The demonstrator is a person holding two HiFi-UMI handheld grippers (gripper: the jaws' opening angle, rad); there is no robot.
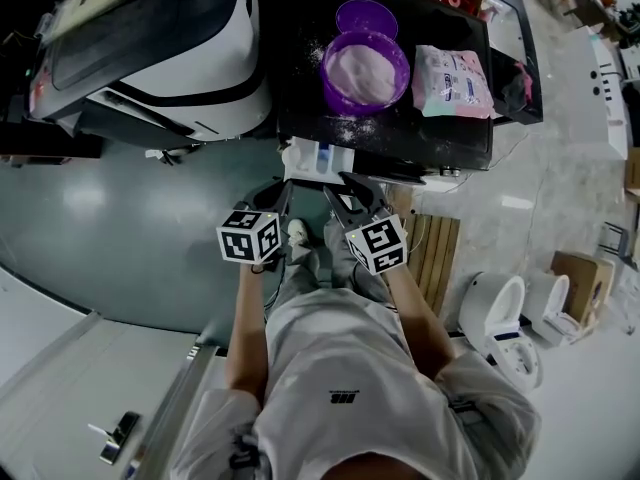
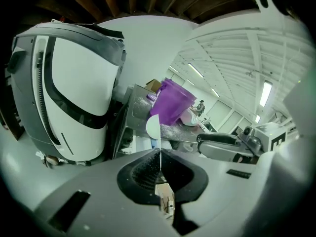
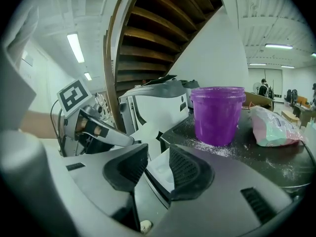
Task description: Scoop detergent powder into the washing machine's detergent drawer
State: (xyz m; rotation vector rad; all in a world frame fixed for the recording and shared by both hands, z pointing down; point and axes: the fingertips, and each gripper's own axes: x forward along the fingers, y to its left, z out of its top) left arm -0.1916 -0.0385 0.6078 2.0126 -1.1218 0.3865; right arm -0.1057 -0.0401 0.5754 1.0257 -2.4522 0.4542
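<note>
At the far left stood a big white appliance point(image 1: 170, 38) with black trim, just beside the dark washing machine point(image 1: 300, 103). Nearer the person, the left gripper point(image 2: 159, 156) was clenched on the thin handle of a white scoop point(image 2: 153, 128). The handle ran straight along the jaws and the bowl pointed forward; seen edge-on, it did not show whether it carried powder. Just ahead, the white detergent drawer point(image 1: 318, 158) stood pulled out below the front edge of the machine's top, lying between the lines of the two grippers. The right gripper point(image 3: 158, 156) hung released, jaws apart on nothing, with the drawer showing beyond the gap. Past the drawer, near the middle of the top, sat the open purple tub point(image 1: 365, 70) of powder, ahead and a little right of the scoop. Its lid point(image 1: 365, 16) lay just behind it and a detergent bag point(image 1: 455, 80) lay beside it toward the right edge. By my reading the scoop-holding left arm was the one to reach, and the strip between tub and front edge held only spilled powder point(image 1: 350, 125), leaving room to dip and return.
</note>
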